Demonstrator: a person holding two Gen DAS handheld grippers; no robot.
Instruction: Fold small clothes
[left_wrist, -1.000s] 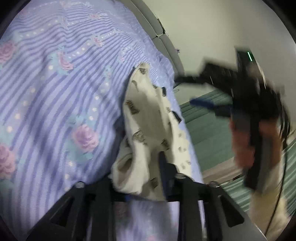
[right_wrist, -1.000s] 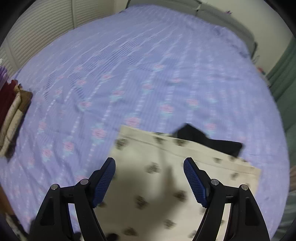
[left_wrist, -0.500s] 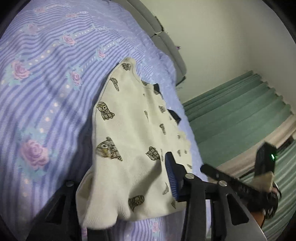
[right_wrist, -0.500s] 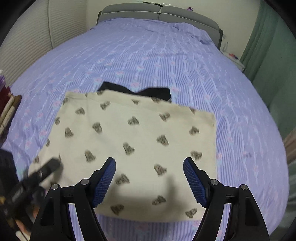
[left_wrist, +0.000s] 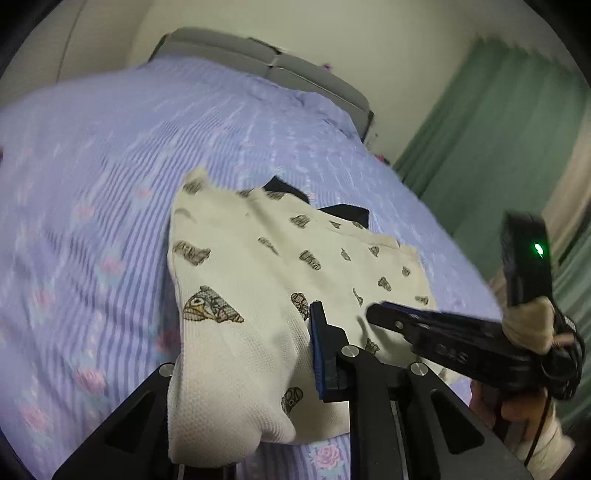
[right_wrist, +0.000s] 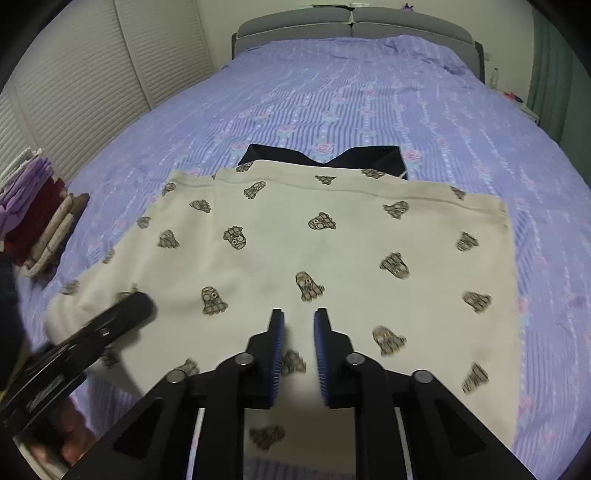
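Note:
A cream garment with brown owl prints (right_wrist: 332, 251) lies spread on the purple bedspread, over a black piece (right_wrist: 325, 157). My left gripper (left_wrist: 243, 369) has the garment's corner (left_wrist: 229, 369) draped between its fingers; its left finger is hidden by cloth, so its grip is unclear. It also shows at the garment's left edge in the right wrist view (right_wrist: 122, 314). My right gripper (right_wrist: 298, 350) hovers over the near hem, jaws narrowed with a small gap and nothing between them. It also appears at the right in the left wrist view (left_wrist: 384, 314).
The striped purple bedspread with roses (right_wrist: 369, 92) covers the bed up to a grey headboard (right_wrist: 354, 26). A stack of folded clothes (right_wrist: 33, 218) sits at the bed's left edge. Green curtains (left_wrist: 498, 140) hang on the right side.
The garment went from bunched in the left gripper to spread flat on the bed. The right gripper's jaws have narrowed from wide open, and it has moved in over the near hem.

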